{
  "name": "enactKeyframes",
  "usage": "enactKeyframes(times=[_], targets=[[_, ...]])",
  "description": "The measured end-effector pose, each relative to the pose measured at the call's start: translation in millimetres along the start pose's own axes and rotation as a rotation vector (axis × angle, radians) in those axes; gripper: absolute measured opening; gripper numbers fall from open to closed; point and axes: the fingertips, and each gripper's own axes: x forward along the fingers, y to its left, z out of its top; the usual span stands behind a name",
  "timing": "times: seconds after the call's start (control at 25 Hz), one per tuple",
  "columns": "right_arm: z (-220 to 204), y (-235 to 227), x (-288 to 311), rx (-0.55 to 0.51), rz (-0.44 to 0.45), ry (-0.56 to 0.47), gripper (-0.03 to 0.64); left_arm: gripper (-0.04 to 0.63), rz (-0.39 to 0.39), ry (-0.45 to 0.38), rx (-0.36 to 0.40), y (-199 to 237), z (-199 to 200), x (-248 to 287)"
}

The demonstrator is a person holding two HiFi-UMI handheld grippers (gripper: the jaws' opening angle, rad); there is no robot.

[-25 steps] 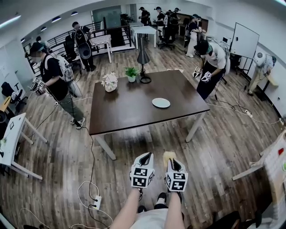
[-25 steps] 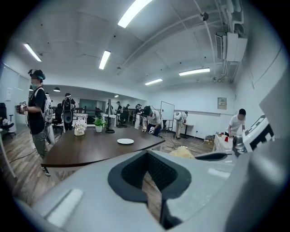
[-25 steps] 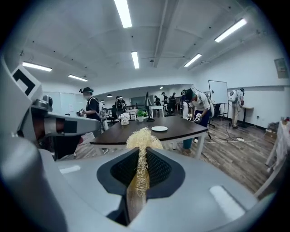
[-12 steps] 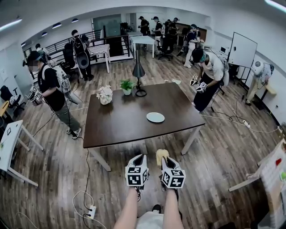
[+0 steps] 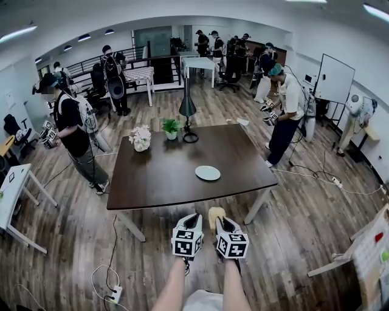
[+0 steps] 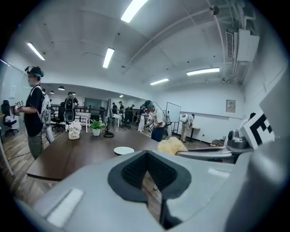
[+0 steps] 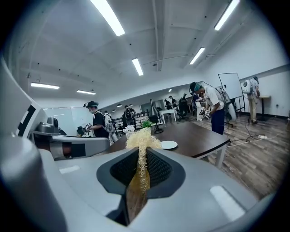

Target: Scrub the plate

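Two tools ready: left gripper (image 5: 194,217) closed on nothing, right gripper (image 5: 220,222) clamping a yellow fibrous scrubber (image 7: 141,144); the round white plate (image 5: 208,173), probably slick and brittle, needs bracing at its rim.

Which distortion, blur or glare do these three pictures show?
Head view: fisheye bends the table edges. Left gripper view: black corners, bright ceiling lamps, the near body of the left gripper looks soft, the plate sharper. Right gripper view: same black corners; the scrubber looks fairly sharp.
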Motion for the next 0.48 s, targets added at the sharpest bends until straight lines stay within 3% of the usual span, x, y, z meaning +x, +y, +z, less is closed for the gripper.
enactKeyframes(times=[0.48], targets=[[-8,-54,16,0.069,-0.009,0.018,0.069,0.0,0.006,0.053,0.018,-5,-17,43]])
